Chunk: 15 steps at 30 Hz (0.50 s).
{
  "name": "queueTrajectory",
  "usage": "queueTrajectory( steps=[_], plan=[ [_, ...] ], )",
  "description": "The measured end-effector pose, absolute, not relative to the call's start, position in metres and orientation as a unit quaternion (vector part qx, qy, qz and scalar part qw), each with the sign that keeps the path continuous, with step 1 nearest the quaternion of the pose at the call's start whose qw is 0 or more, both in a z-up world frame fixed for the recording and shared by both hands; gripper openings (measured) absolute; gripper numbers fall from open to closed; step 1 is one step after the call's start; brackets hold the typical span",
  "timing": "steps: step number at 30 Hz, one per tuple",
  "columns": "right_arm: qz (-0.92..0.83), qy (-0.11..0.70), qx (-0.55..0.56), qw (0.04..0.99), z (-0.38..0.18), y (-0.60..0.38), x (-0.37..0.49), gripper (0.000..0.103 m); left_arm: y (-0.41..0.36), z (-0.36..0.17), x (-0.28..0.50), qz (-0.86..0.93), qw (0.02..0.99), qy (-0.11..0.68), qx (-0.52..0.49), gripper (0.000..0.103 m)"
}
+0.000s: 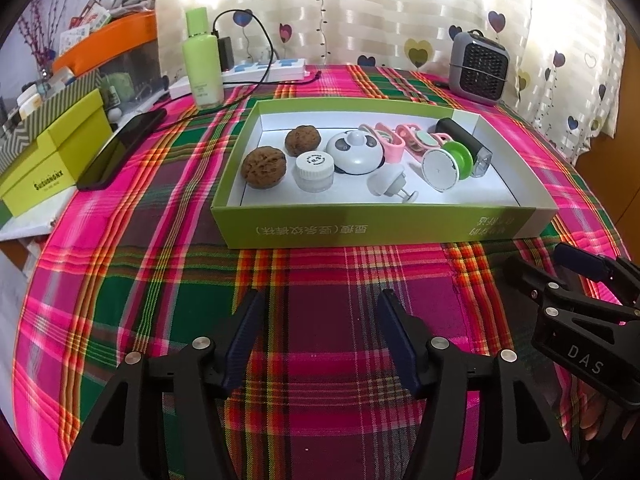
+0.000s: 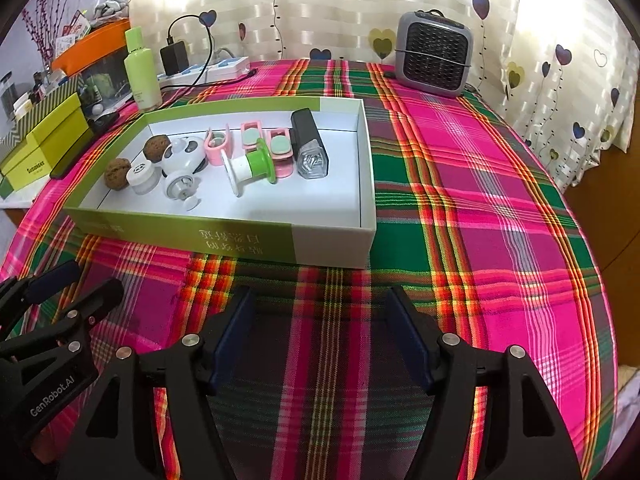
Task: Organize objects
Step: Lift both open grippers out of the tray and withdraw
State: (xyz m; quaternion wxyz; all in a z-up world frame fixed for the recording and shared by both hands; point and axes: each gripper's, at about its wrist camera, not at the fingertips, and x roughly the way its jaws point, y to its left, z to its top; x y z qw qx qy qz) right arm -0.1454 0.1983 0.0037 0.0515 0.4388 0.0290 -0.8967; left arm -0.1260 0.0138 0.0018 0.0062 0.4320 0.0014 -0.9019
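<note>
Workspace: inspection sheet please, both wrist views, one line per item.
Surface: plaid tablecloth, bare in front of both grippers.
Job's things: green tray box holds two walnuts, white jar, panda gadget, white suction knob, pink clips, green-and-white spool, black flashlight.
Clutter: green bottle, phone, yellow-green boxes, small heater.
Grippers: left gripper open, empty; right gripper open, empty; both above the cloth, short of the tray.
Cables: black charger cable runs from the power strip toward the phone.
Surroundings: heart-print curtain behind; orange bin at far left.
</note>
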Motion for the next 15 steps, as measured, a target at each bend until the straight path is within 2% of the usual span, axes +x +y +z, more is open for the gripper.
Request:
queueTrajectory(
  steps=[15],
  plan=[
    [-0.897,0.029,0.439,0.051,0.0038,0.1982,-0.1457,0.068,0.0139,0.0020,-0.1260,-0.902,0.006,0.001,0.432,0.060]
  ],
)
